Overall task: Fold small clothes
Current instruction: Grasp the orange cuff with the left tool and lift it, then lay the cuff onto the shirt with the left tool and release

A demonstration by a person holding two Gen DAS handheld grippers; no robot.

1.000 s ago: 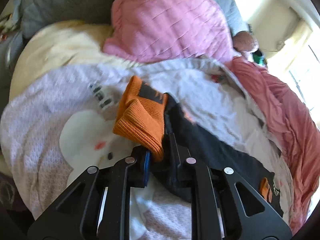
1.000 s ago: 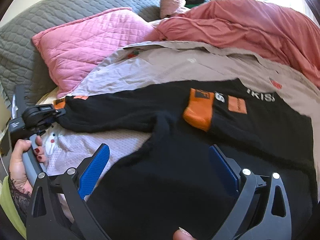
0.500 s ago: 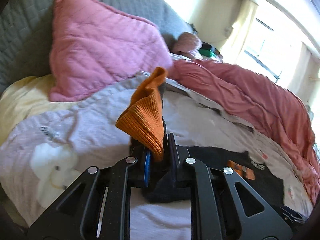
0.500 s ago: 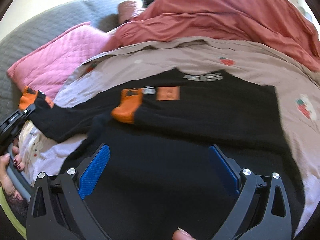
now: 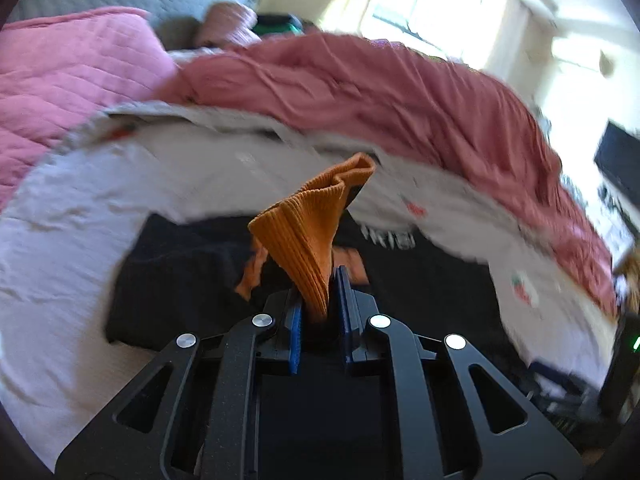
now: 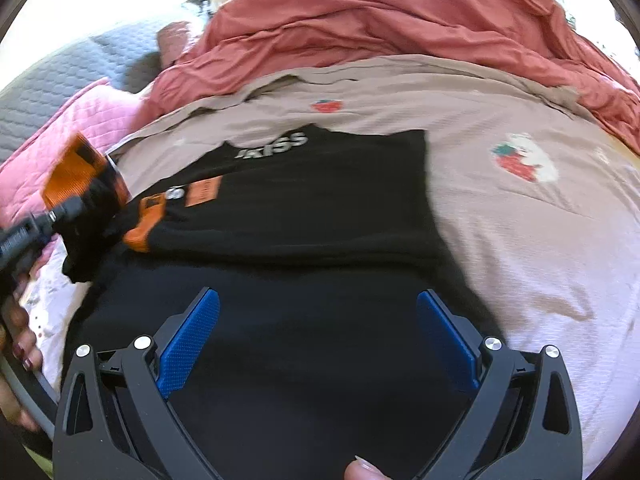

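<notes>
Left gripper (image 5: 318, 300): jaws nearly shut, pinching orange cuff (image 5: 308, 232) of black top (image 6: 320, 208); cuff stands up at frame centre, sleeve raised over garment. Right gripper (image 6: 318, 344): jaws wide apart, holding nothing, low over top's lower part at bottom centre of right view. Top lies on bedsheet (image 6: 540, 240), partly folded.

Risks, as judgement:
- Thin pinch on ribbed cuff; may slip mid-carry, sleeve drops crooked.
- Body unpinned; sleeve drag may shift folded layers.
- Second cuff (image 6: 146, 224), left centre, may be dragged askew.
</notes>
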